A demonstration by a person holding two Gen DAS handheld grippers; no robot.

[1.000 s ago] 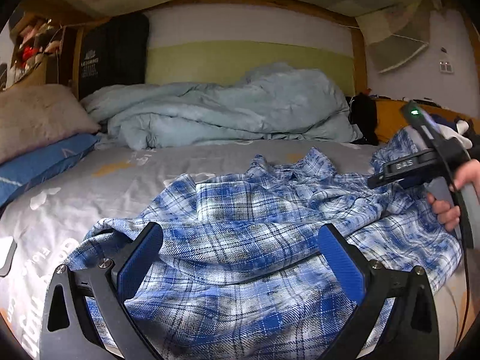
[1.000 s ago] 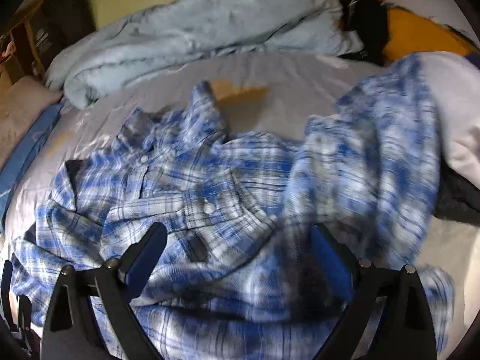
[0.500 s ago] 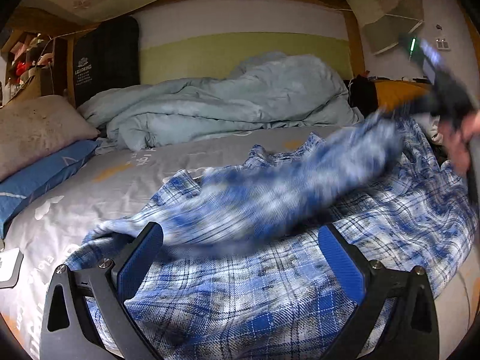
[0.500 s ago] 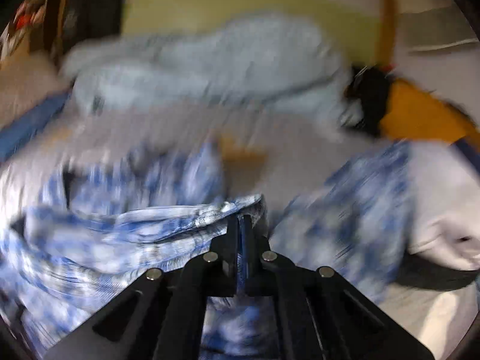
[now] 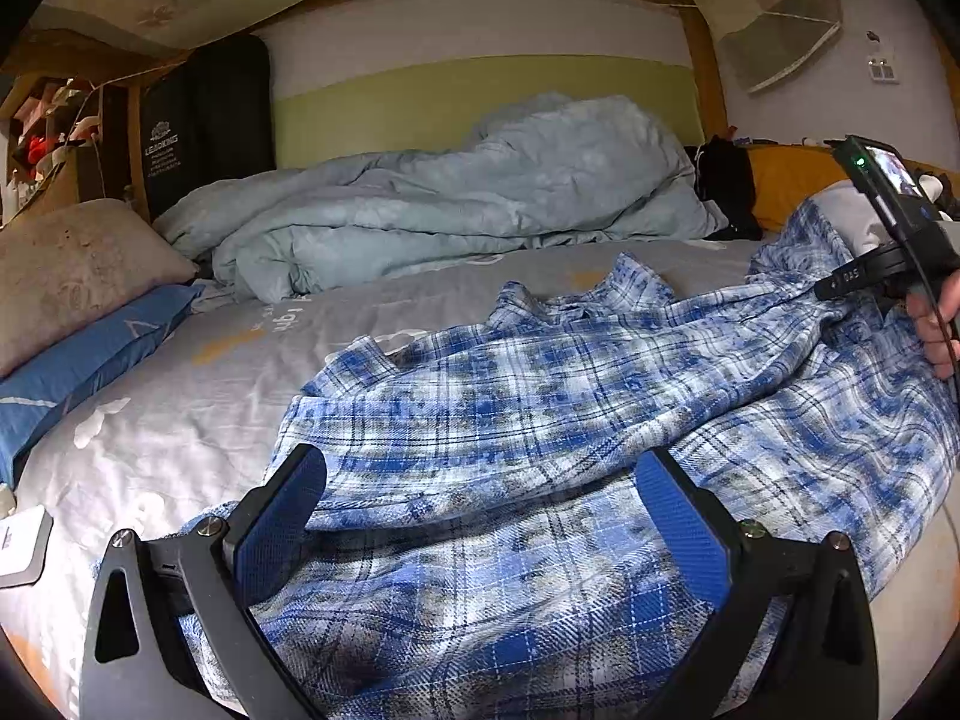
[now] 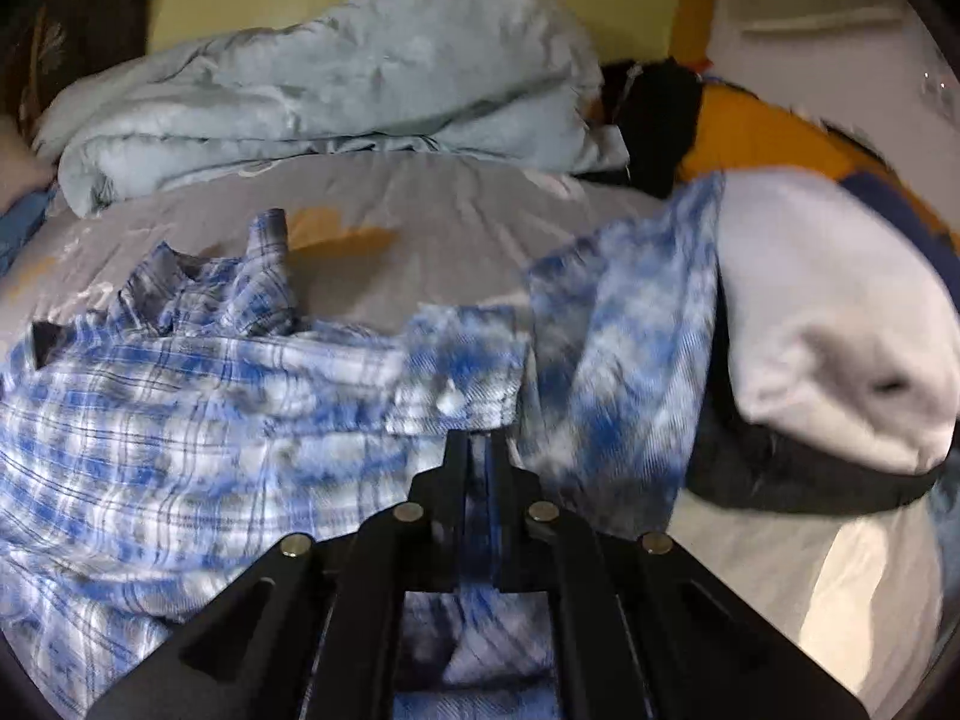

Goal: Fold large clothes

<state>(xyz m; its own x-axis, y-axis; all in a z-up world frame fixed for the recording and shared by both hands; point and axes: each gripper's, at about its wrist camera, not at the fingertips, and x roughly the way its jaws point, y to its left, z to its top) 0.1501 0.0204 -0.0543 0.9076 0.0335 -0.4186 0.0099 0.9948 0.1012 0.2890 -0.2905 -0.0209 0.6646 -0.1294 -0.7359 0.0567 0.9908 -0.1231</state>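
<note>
A blue and white plaid shirt (image 5: pixel 570 420) lies spread and rumpled on the grey bedsheet (image 5: pixel 180 408), collar toward the headboard. My left gripper (image 5: pixel 480 516) is open just above the shirt's near part, its blue pads (image 5: pixel 282 516) wide apart with cloth below them. My right gripper (image 6: pixel 478 450) is shut on a cuffed edge of the plaid shirt (image 6: pixel 462 372), a white button showing just past its tips. In the left wrist view the right gripper (image 5: pixel 840 285) shows at the far right, held by a hand (image 5: pixel 936 324), with cloth pulled toward it.
A light blue duvet (image 5: pixel 450 210) is heaped at the head of the bed. Pillows (image 5: pixel 78 276) lie at the left. A white and dark garment (image 6: pixel 828 324) and orange cloth (image 6: pixel 768 138) sit at the right. A small white device (image 5: pixel 21 546) lies near the left edge.
My right gripper went from open over the shirt to shut on its edge, then swung the cloth up and to the right. A shirt flap now lies stretched rightward. The left gripper barely moved.
</note>
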